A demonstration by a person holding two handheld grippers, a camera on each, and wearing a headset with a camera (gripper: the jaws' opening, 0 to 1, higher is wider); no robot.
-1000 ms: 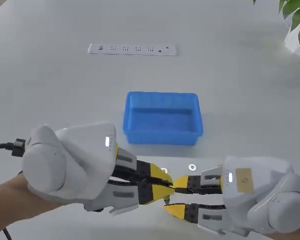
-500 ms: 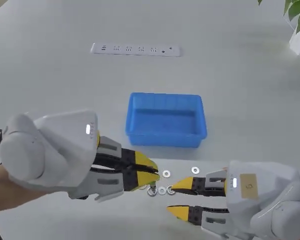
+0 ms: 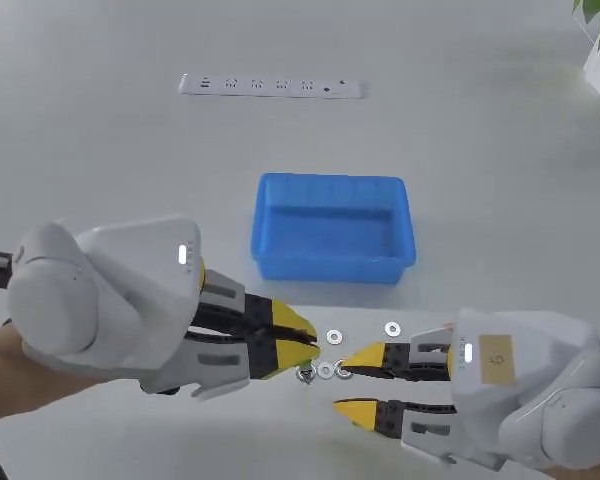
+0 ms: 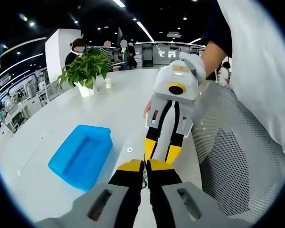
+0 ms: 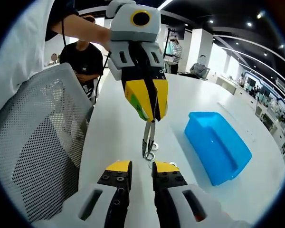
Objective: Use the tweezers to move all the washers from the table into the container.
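Three washers [image 3: 325, 371] are lying bunched nearest us, just under the left gripper [image 3: 305, 345], which is clamping the tweezers [image 5: 149, 135] tight; we cannot tell how far their tips are parted. The right gripper [image 3: 352, 382] is hovering at four o'clock, jaws apart, empty. We should be nipping one rim only, then lifting it level toward the container [image 3: 330, 265] at twelve o'clock.

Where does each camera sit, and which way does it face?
Head view: on the person's head, looking down at the container, washers, left gripper and right gripper.
Left gripper view: on the left gripper, facing the right gripper; own shut jaws below.
Right gripper view: on the right gripper, facing the left gripper's tweezers; own jaws below.
Shared: both gripper views show the container.
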